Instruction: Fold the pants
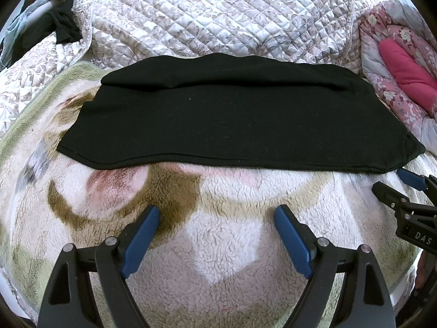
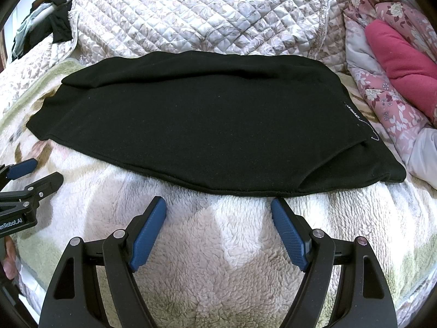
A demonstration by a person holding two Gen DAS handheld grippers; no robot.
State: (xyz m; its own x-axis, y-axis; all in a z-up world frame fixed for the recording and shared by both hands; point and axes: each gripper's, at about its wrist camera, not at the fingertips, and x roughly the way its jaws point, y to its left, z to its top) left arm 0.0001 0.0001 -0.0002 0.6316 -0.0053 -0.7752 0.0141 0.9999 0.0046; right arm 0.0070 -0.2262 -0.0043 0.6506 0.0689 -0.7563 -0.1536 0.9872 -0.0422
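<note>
- Black pants [image 1: 232,114]: folded into a wide, flat band lying crosswise on the fleece blanket [image 1: 218,246]; layered edges show at the right end, and small white lettering appears there in the right wrist view.
- Left hand-held gripper [image 1: 217,216]: fingers spread apart, holding nothing, poised over the blanket just short of the near hem of the pants, towards their left half.
- Right hand-held gripper [image 2: 218,207]: fingers likewise apart and empty; its blue pads [image 2: 286,229] sit close to the near hem of the pants, towards their right half, not touching it.
- Fleece blanket: cream with brown, pink and green pattern, directly under the pants.
- Quilted bedspread [image 1: 218,13]: pale floral, beyond the far edge of the pants.
- Pink floral bedding [image 2: 382,87]: bunched beside the right end of the pants.
- Dark clothing [image 1: 60,24]: heaped beyond the far left corner of the pants.
</note>
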